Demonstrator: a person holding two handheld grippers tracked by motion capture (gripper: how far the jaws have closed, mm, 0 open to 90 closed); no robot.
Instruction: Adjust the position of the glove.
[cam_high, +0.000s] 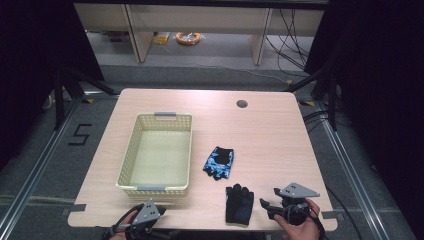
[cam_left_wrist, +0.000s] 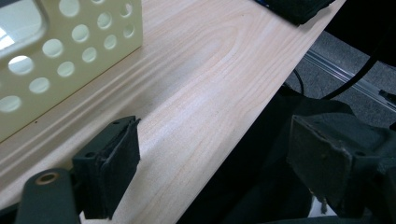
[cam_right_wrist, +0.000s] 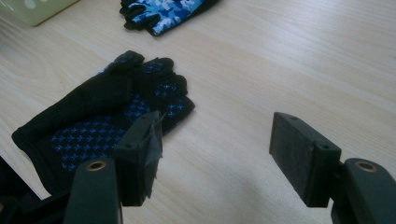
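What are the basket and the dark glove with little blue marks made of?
The basket looks like pale yellow plastic: smooth, stiff walls with moulded round holes. The dark glove looks like soft black fabric, matte and creased; its blue marks may be printed rubbery grip dots, though that is hard to tell.

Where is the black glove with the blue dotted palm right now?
In the high view the black glove lies flat near the table's front edge, just left of the open right tool and in front of the blue camouflage glove.
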